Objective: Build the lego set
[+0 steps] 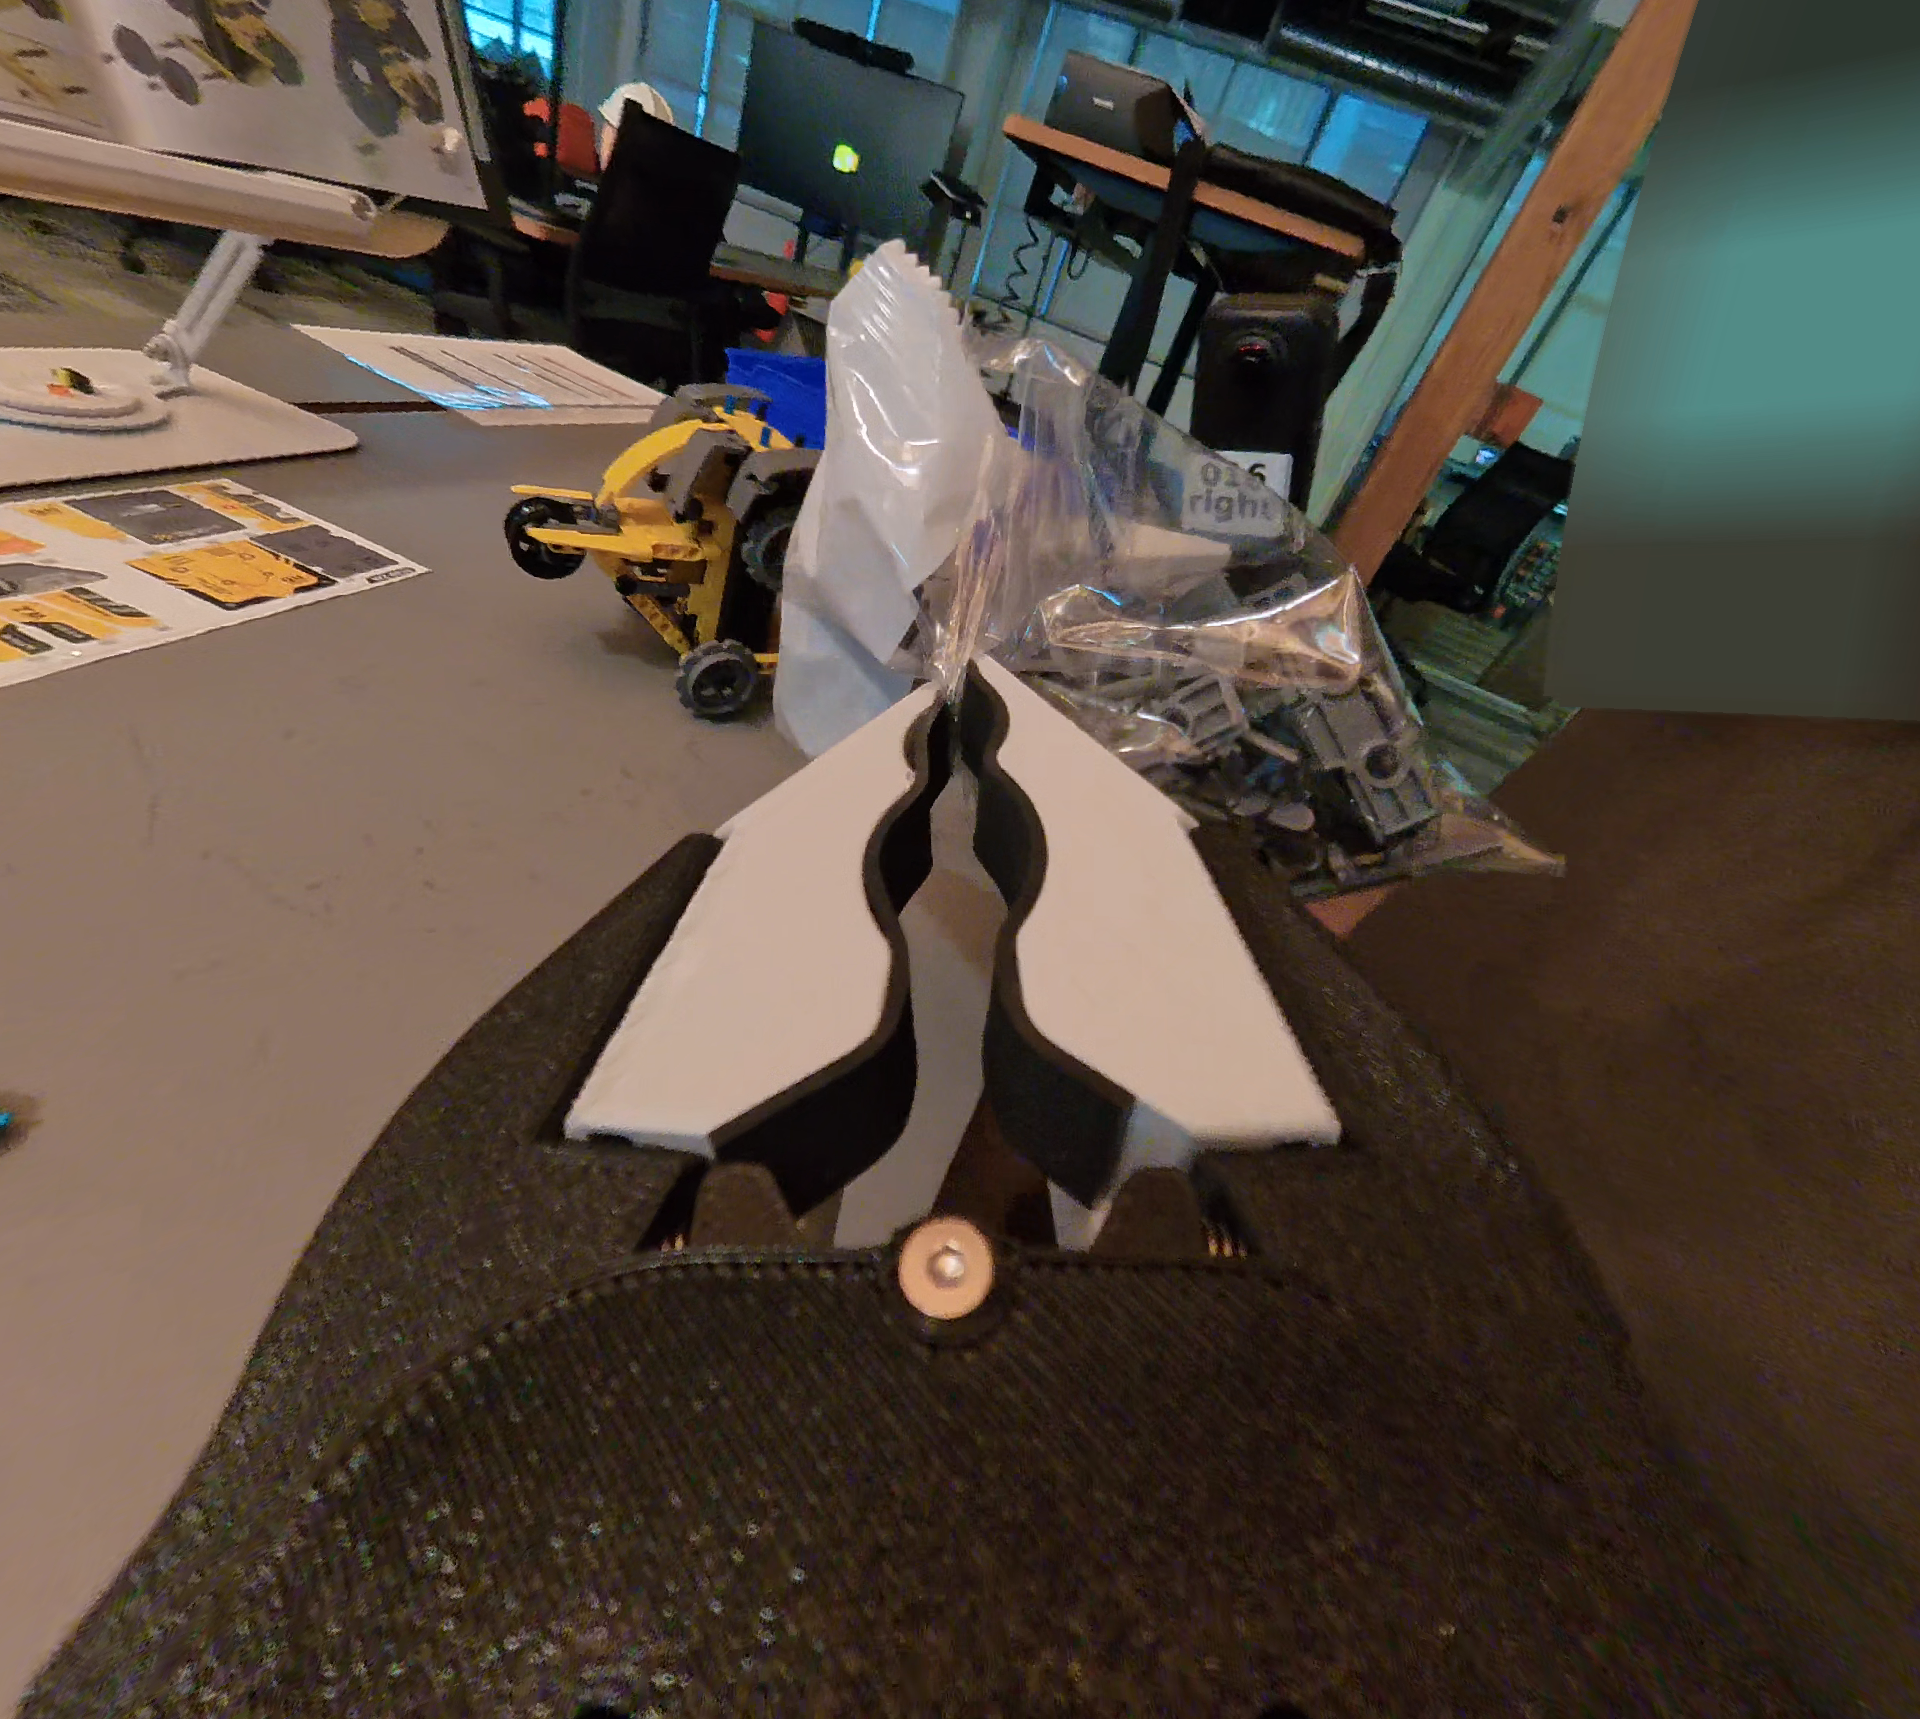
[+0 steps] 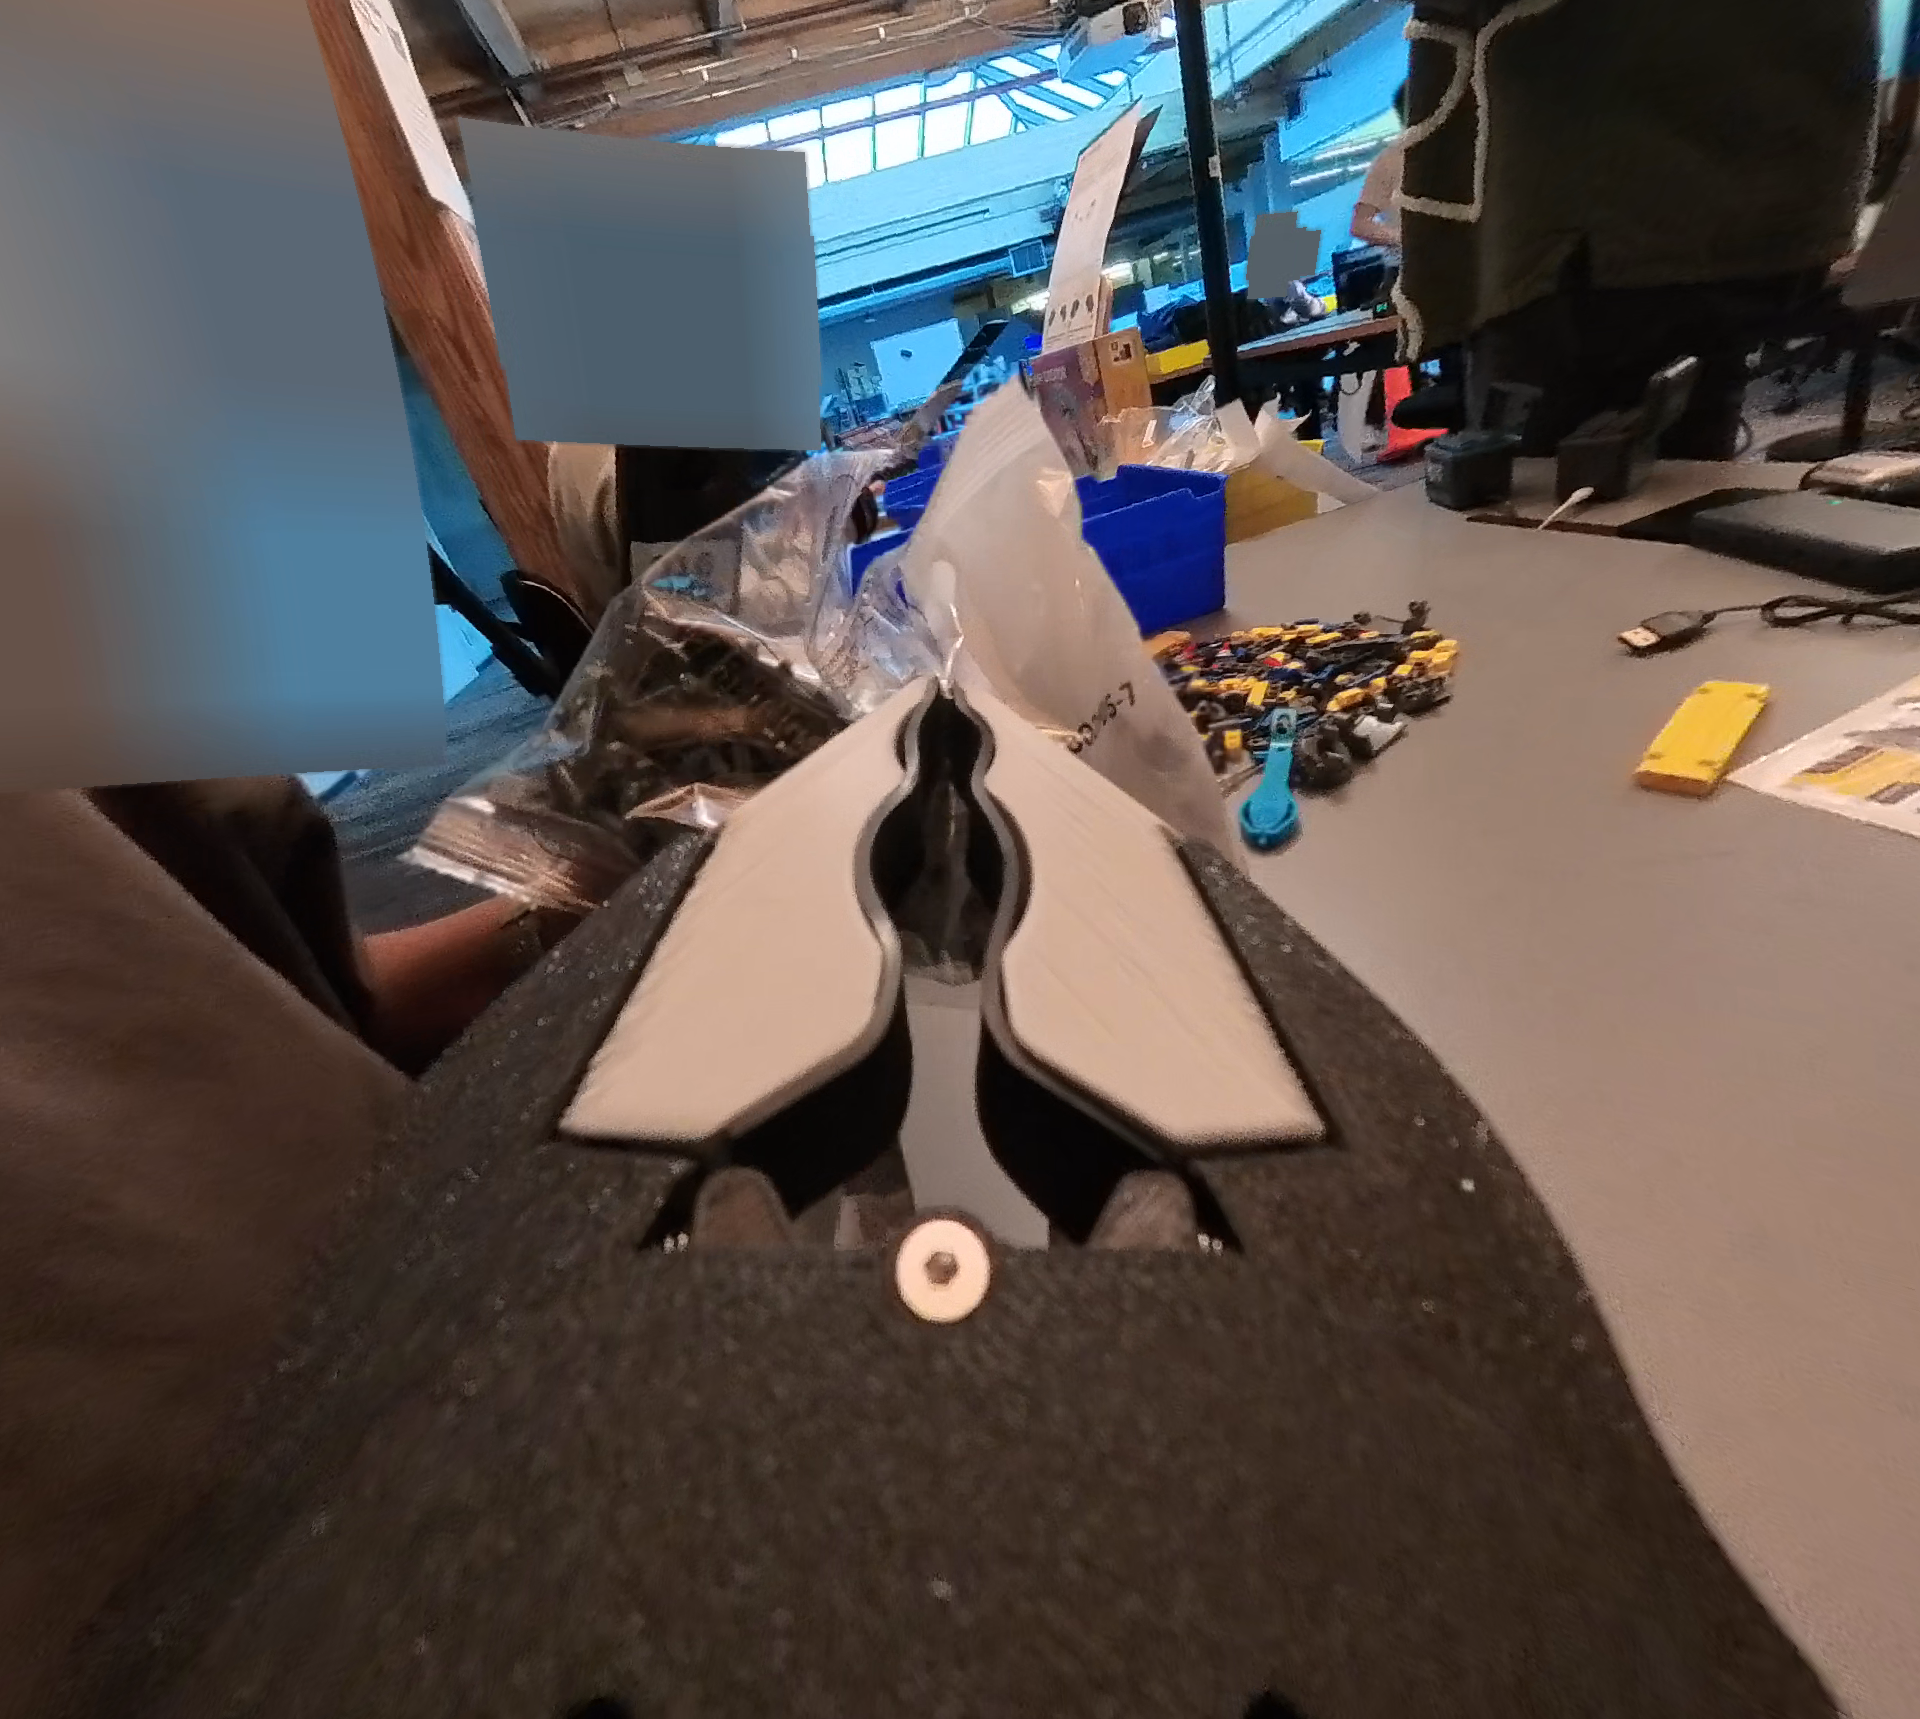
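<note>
Both grippers pinch one clear plastic bag of small grey parts above the near edge of a grey bench.

The bench (image 2: 1558,994) is smooth and grey, in an open workshop with timber ceiling beams and tall windows. The left gripper (image 1: 951,693) has its fingers clamped on a crumpled fold of the plastic bag (image 1: 1195,630), and the right gripper (image 2: 943,687) grips the same bag – its bulk of grey parts (image 1: 1340,734) sags at the bench edge while the torn top stands upward. Behind the bag sits a yellow toy vehicle (image 1: 665,526), lying tilted on its side. On the right, a blue bin (image 2: 1153,526) stands beside a loose pile of small pieces (image 2: 1320,682) – a yellow block (image 2: 1704,734) lies apart.
</note>
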`<state>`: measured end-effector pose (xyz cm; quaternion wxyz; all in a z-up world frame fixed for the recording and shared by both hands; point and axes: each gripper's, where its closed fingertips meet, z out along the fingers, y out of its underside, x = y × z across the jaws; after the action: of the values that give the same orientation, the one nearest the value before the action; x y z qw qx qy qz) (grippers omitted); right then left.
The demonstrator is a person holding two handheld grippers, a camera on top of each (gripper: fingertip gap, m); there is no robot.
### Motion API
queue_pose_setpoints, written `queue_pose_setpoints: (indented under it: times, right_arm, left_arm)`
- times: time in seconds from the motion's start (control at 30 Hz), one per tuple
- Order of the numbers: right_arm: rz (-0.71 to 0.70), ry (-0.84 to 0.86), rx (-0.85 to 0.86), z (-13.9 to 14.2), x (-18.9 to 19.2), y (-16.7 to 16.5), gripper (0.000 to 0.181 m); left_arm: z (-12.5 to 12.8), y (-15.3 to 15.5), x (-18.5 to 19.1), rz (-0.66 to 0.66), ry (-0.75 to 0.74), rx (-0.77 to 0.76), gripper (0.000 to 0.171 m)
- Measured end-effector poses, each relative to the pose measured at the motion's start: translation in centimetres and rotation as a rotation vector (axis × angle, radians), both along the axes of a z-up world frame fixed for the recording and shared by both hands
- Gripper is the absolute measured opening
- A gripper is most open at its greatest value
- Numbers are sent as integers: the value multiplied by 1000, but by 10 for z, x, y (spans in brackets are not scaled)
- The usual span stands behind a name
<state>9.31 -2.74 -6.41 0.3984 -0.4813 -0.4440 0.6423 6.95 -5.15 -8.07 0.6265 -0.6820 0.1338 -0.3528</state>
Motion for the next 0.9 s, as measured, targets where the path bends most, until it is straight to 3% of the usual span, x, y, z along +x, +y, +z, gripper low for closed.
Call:
queue_pose_setpoints:
  times: [0.27, 0.4, 0.67, 0.8, 0.9]
  right_arm:
    - [119, 64, -151, 7, 18, -29, 0]
    - [150, 81, -113, 12, 27, -53, 0]
    - [372, 375, -482, 31, 53, -49, 0]
    - [373, 409, -493, 28, 61, -46, 0]
    - [190, 261, -316, 8, 52, -34, 0]
  left_arm:
    - [1, -10, 11, -132, -107, -15, 0]
    - [4, -22, 19, -280, -243, -11, 0]
    - [12, -37, 50, -495, -467, 32, 0]
    - [10, -36, 56, -491, -419, 42, 0]
    - [-3, -25, 47, -345, -240, 33, 0]
